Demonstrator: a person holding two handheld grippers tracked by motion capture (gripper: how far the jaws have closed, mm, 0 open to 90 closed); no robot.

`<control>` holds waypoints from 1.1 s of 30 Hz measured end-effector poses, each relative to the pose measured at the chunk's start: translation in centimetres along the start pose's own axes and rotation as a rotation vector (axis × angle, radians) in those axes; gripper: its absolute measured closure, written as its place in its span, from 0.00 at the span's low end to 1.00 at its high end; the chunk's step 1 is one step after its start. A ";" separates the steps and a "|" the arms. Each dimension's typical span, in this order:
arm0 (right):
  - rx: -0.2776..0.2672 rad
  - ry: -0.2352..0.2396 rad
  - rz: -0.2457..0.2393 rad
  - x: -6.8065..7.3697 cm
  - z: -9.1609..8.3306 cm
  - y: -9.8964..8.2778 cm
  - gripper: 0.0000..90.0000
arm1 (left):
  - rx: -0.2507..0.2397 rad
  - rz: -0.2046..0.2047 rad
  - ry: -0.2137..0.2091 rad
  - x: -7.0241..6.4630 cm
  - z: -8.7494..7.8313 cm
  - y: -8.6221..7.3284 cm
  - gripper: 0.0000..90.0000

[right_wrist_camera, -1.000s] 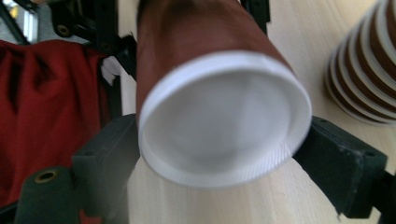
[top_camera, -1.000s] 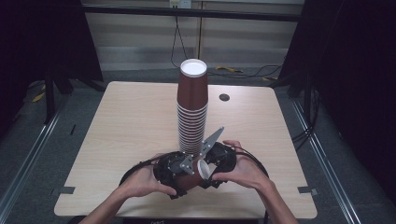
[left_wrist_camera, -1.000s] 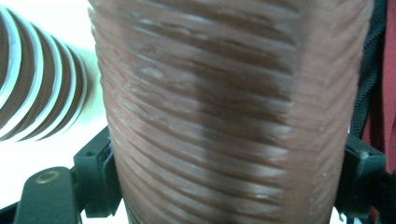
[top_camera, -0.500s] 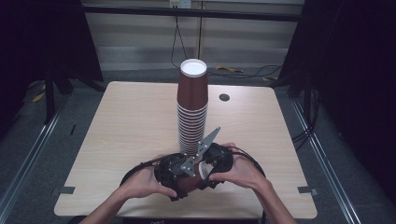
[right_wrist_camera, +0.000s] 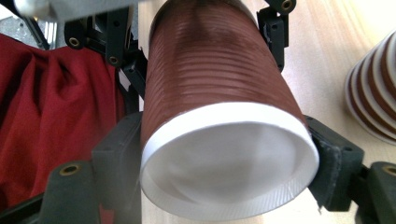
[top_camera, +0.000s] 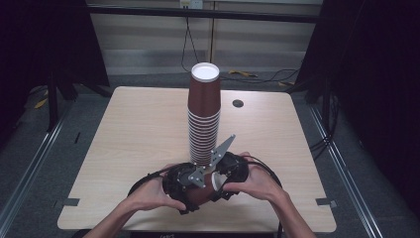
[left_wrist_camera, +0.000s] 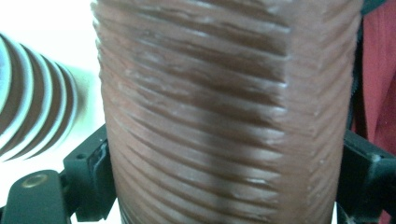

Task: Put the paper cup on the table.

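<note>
A ribbed brown paper cup (right_wrist_camera: 219,116) lay level between both hands near the table's (top_camera: 124,129) front edge, beside the tall stack of brown cups (top_camera: 204,114). Its white rim faced the right gripper (right_wrist_camera: 229,163), whose jaws had just been closing on the rim end; the left gripper (left_wrist_camera: 224,186), jaws just opening, flanked its base end.

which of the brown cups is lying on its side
The loose brown cup between the two grippers at the table's near edge; every other cup stands nested upside down in the tall stack.
</note>
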State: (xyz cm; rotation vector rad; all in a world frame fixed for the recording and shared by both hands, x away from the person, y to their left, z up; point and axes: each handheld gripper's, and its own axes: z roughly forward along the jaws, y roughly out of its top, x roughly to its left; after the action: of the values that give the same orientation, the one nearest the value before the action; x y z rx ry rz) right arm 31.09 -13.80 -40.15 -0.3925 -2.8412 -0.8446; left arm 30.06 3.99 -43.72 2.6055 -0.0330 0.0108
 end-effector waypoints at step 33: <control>-0.061 -0.005 0.008 -0.3 -0.6 -0.4 0.27 | -0.273 -0.026 -0.013 1.1 -2.2 -1.3 0.15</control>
State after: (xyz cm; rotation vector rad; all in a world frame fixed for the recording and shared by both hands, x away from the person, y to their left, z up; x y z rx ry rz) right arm 31.28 -14.55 -39.94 -0.4139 -2.8224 -0.9319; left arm 31.21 6.22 -42.45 2.3324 -0.0048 -0.0184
